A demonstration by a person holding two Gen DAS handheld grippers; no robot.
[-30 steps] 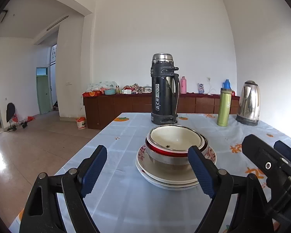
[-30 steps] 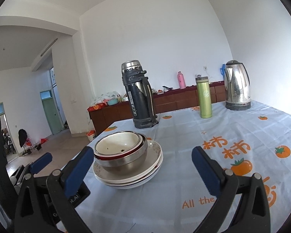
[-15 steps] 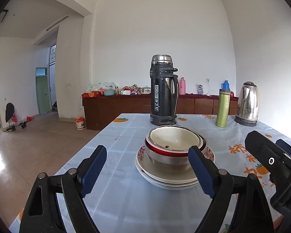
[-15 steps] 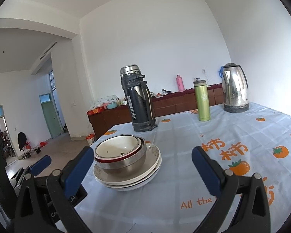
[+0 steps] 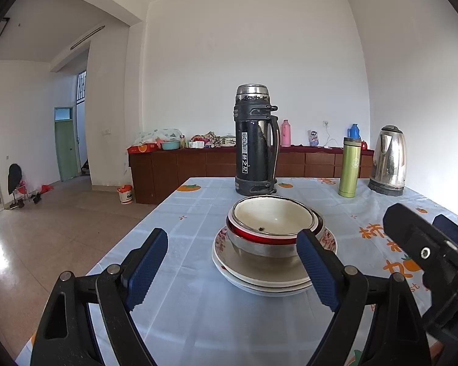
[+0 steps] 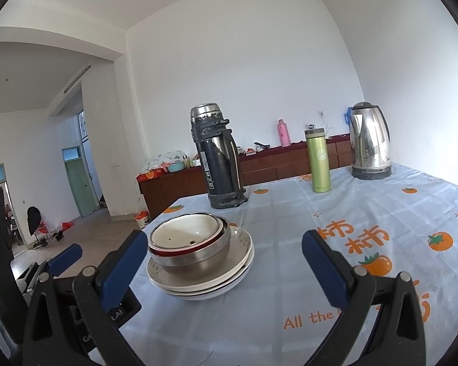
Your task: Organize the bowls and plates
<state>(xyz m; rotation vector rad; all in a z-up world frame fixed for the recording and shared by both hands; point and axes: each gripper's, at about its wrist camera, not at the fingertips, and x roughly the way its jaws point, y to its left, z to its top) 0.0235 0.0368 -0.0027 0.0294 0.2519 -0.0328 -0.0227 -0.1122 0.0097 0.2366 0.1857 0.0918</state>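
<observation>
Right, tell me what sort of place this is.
Probably a home dining room: a table with a fruit-print cloth, a stack of bowls and plates, a kettle, and a cluttered wooden sideboard along the wall.

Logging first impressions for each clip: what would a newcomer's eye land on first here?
The stack of dishes near the table's front left: a white bowl with a red band nested in a steel bowl on stacked plates. Behind it stands a tall dark thermos; a green bottle and steel kettle stand further right. Both grippers, left and right, are open and empty.
</observation>
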